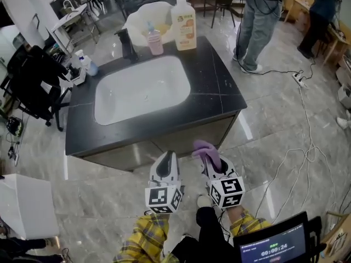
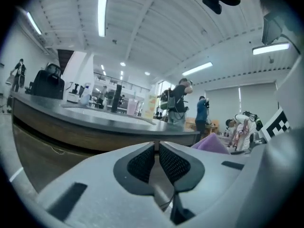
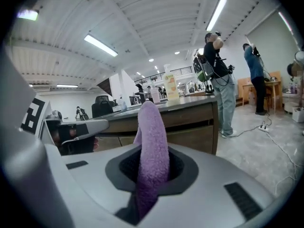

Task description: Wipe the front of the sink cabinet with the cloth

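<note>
The right gripper (image 1: pixel 213 164) is holding the purple cloth (image 1: pixel 207 150) pinched between its fingers, just short of the cabinet front (image 1: pixel 181 141) below the sink (image 1: pixel 141 87). The left gripper (image 1: pixel 166 159) is hanging beside it, fingers pressed together on nothing. The cloth is not touching the panel. By my judgement, wiping is not yet begun and the whole front is awaiting attention.

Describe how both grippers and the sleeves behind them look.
The left gripper and right gripper both have pale grey, tapering plastic shells. Each carries a white cube with black square markers: the left cube and the right cube. The left gripper view shows dark, dimpled pads set in a dark grey surround. The sleeves are yellow plaid.
</note>
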